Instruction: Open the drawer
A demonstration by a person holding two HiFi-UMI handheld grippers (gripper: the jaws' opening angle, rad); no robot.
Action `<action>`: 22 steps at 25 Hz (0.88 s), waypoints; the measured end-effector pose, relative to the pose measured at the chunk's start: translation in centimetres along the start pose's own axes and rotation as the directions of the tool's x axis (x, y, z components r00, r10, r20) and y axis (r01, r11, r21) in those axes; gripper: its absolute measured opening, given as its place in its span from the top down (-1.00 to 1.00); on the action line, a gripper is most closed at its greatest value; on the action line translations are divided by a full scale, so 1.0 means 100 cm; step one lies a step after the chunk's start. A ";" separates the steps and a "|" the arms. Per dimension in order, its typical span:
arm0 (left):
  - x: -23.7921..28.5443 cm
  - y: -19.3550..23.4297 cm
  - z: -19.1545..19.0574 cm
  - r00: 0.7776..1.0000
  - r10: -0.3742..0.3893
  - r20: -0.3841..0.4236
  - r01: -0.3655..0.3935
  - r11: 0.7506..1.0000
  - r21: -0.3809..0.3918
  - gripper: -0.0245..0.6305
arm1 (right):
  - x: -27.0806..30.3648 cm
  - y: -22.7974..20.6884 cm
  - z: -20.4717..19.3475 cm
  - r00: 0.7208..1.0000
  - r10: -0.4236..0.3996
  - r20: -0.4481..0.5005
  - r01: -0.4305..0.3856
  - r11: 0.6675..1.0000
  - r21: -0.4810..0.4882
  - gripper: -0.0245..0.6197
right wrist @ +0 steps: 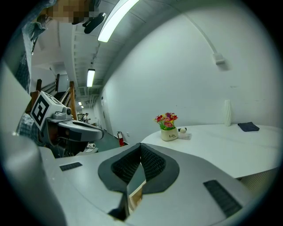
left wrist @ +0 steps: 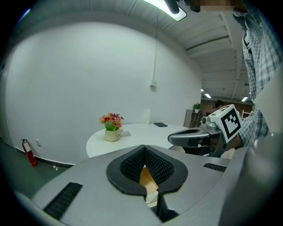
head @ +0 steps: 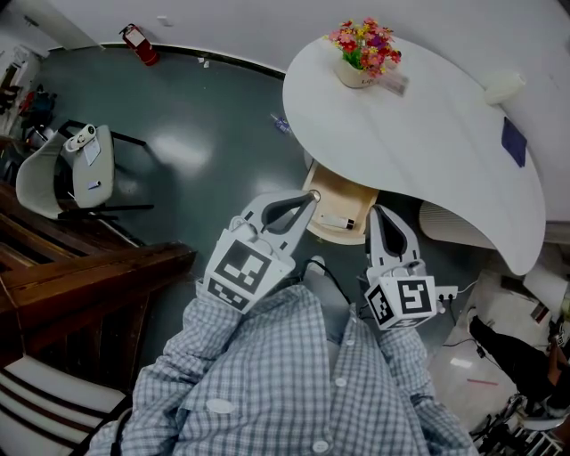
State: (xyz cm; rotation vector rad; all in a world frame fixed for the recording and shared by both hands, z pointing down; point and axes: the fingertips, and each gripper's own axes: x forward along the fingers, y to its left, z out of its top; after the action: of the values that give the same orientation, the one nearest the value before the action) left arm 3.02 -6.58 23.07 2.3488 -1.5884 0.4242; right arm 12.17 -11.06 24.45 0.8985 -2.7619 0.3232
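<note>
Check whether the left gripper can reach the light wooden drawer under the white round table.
Probably yes: the left gripper, jaws together, sits at the light wooden drawer, which juts out; nothing lies between.

Dark green floor (head: 205, 134). Curved white wall (head: 223, 22) at 12 o'clock. White chair (head: 53, 174) at 9 o'clock, round white counter (head: 427, 134) at 2 o'clock.

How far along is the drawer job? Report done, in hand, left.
Done: the light wooden drawer under the round white table stands pulled out, its inside showing. In hand: nothing visibly gripped; the left gripper and right gripper hover close by it, fingers together. Left: possibly nothing; whether it slides further cannot be told.
</note>
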 end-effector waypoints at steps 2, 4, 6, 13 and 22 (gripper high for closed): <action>-0.001 0.001 0.000 1.000 0.004 0.000 -0.004 1.000 -0.002 0.92 | 0.000 0.001 -0.001 1.000 0.001 -0.003 -0.001 1.000 -0.001 0.90; -0.002 0.001 0.000 1.000 0.006 0.001 -0.006 1.000 -0.004 0.92 | -0.001 0.001 -0.002 1.000 0.001 -0.007 -0.001 1.000 -0.002 0.90; -0.002 0.001 -0.001 1.000 0.005 0.002 -0.005 1.000 -0.005 0.92 | -0.001 0.002 -0.001 1.000 0.006 -0.003 -0.006 1.000 -0.003 0.90; -0.002 -0.001 -0.001 1.000 0.001 0.001 -0.001 1.000 -0.002 0.92 | -0.004 0.002 -0.001 1.000 0.008 0.001 -0.008 1.000 0.001 0.90; -0.004 -0.003 -0.002 1.000 0.005 0.008 -0.005 1.000 -0.007 0.92 | -0.008 0.004 -0.005 1.000 0.008 -0.021 -0.008 1.000 -0.018 0.90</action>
State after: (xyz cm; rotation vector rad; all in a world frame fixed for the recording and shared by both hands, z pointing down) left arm 3.18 -6.03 23.02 2.3445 -1.5970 0.4100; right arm 12.62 -10.22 24.65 0.8745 -2.7455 0.3068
